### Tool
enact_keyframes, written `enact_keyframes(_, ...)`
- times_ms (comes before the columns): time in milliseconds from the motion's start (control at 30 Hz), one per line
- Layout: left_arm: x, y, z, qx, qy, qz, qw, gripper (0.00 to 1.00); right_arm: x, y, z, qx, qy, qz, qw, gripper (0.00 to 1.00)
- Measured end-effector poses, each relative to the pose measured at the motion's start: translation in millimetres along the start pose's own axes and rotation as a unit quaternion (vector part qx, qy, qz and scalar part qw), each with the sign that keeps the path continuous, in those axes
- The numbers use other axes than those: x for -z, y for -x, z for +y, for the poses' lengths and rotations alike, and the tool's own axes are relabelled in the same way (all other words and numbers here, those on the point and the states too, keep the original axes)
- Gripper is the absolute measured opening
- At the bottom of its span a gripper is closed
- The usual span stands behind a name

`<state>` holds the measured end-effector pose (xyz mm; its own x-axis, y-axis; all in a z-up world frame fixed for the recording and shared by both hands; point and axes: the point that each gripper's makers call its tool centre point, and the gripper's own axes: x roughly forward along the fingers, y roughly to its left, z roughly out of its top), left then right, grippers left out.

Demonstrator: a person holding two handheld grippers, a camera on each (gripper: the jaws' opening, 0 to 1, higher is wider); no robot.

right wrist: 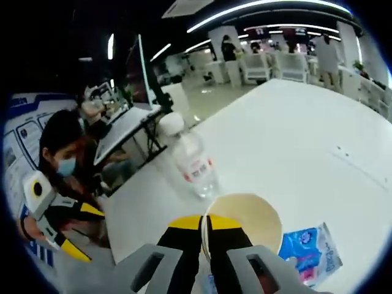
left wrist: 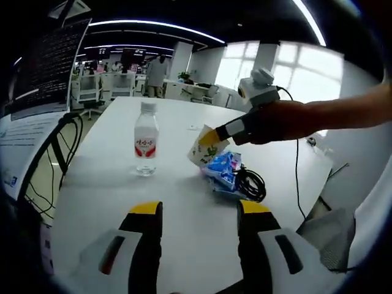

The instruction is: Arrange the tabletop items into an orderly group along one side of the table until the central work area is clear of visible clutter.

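Observation:
My left gripper (left wrist: 199, 211) hovers open over the near part of the white table (left wrist: 104, 184), with nothing between its jaws. A clear water bottle (left wrist: 146, 139) with a red label stands upright ahead of it. From the right, my right gripper (left wrist: 212, 136) holds a tilted paper cup (left wrist: 204, 149) just above a blue tissue packet (left wrist: 223, 168). In the right gripper view, the right gripper (right wrist: 205, 228) is shut on the rim of the paper cup (right wrist: 246, 219). There the bottle (right wrist: 193, 162) is just beyond the cup, the blue packet (right wrist: 309, 248) lies at lower right, and the left gripper (right wrist: 82, 231) is at far left.
A coiled black cable (left wrist: 251, 184) lies beside the packet near the table's right edge. Cables hang off the table's left edge (left wrist: 58, 147). A person in a mask (right wrist: 61, 156) is past the table edge, near a desk (right wrist: 125, 125). Open tabletop (right wrist: 294, 141) stretches beyond the bottle.

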<state>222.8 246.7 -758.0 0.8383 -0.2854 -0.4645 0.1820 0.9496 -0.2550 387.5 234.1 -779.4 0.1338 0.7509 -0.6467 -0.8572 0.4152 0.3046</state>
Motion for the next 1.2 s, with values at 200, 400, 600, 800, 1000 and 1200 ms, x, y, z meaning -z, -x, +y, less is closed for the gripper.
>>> enact_keyframes(200, 1.8, -2, -4.4, 0.006, 0.0, 0.002, 1.0, 0.48, 3.8, -18, 2, 0.002, 0.016, 0.02, 0.9997, 0.0)
enact_keyframes(400, 0.3, -4, -4.9, 0.006, 0.004, -0.001, 1.0, 0.48, 6.0, -36, -4, -0.001, 0.067, 0.062, 0.9958, 0.0)
enact_keyframes(600, 5.3, -4, -1.0, 0.005, 0.005, 0.004, 1.0, 0.48, 5.3, -47, -1, -0.003, 0.137, 0.104, 0.9851, 0.0)
enact_keyframes(800, 5.1, -4, 1.4, 0.001, 0.009, 0.005, 0.9999, 0.48, 10.2, -66, -3, -0.007, 0.209, 0.14, 0.9678, 0.0)
enact_keyframes(1000, 2.6, -2, 1.4, 0.001, 0.01, 0.003, 0.9999, 0.47, 15.2, -74, 6, -0.014, 0.268, 0.162, 0.9494, 0.0)
enact_keyframes(1200, 5.6, -2, 3.6, -0.001, 0.013, 0.005, 0.9999, 0.47, 23.6, -87, 11, -0.023, 0.327, 0.174, 0.9285, 0.0)
